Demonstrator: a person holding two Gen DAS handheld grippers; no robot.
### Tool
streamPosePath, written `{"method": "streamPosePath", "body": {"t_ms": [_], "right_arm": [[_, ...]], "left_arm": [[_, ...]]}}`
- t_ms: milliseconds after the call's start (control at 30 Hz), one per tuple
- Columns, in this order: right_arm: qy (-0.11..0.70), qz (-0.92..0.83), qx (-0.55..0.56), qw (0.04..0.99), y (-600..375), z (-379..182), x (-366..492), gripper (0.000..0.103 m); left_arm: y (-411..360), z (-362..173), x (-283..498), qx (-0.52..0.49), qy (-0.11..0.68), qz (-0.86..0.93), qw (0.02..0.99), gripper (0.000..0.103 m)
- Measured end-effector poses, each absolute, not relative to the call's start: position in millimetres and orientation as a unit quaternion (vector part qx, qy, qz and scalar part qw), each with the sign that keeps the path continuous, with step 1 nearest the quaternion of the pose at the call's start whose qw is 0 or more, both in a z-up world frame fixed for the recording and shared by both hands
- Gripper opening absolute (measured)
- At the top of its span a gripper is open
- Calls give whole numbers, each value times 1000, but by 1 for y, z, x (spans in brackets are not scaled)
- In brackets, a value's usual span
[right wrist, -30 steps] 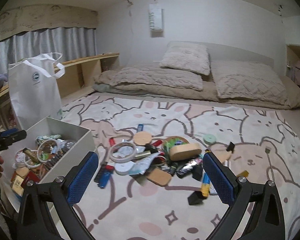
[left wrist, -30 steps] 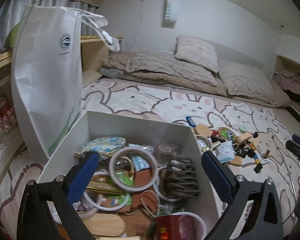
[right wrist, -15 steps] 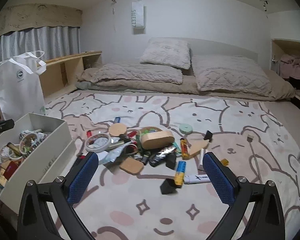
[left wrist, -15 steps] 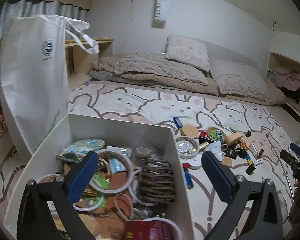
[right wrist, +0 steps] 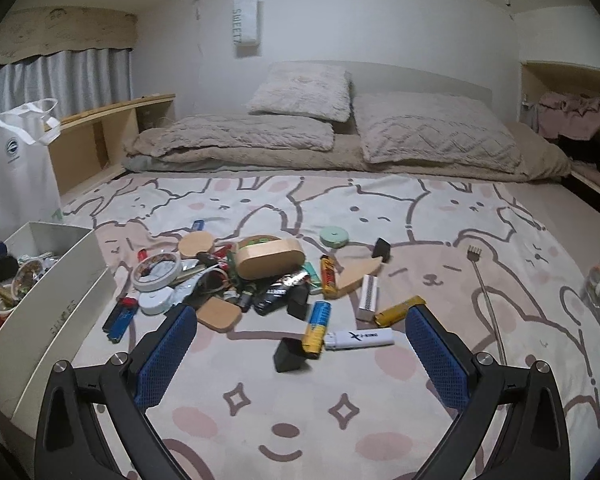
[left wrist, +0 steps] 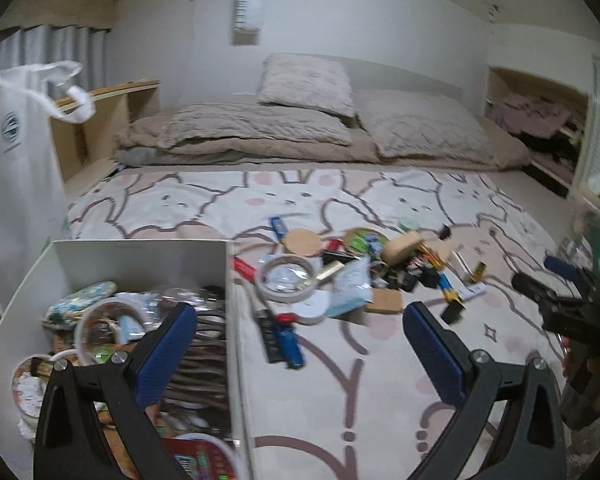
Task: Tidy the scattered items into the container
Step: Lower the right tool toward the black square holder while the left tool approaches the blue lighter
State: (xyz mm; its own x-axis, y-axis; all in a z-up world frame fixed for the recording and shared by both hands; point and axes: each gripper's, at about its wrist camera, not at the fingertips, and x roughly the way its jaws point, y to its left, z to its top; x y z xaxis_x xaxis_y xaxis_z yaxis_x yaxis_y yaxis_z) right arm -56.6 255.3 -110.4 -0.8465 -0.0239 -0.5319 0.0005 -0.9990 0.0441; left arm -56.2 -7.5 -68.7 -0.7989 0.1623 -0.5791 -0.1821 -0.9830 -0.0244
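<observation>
Near the left edge of the bed sits the box [right wrist: 56,296], already well loaded: tape rings, a dark coil, a patterned pouch, a red packet. Both grippers are released and carrying nothing. Left gripper [left wrist: 300,344] hangs over the box's right wall, so this looks like the gap between a drop and the next pick. Right gripper [right wrist: 300,344] faces the pile [right wrist: 260,280] mid-bed, and what a pile: tape roll [right wrist: 157,270], wooden oval case [right wrist: 269,258], cork discs, lighters. Nearest its open jaws lie a black cube [right wrist: 289,355], a yellow-blue tube [right wrist: 317,328] and a white stick [right wrist: 360,338], all touching or nearly so. Next move, I'd say: drop onto one loose piece, pinch it clean without dragging its neighbours, then carry it left.
</observation>
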Motion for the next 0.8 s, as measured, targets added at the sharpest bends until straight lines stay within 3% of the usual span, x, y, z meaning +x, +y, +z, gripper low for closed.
{"method": "streamPosePath", "body": {"t_ms": [533, 800], "right_arm": [[-18, -951, 309, -31, 287, -131, -67, 103], [-16, -944, 328, -42, 283, -152, -75, 103]], "left_arm": [[64, -108, -54, -354, 52, 921, 155, 103], [66, -136, -62, -377, 24, 913, 152, 103]]}}
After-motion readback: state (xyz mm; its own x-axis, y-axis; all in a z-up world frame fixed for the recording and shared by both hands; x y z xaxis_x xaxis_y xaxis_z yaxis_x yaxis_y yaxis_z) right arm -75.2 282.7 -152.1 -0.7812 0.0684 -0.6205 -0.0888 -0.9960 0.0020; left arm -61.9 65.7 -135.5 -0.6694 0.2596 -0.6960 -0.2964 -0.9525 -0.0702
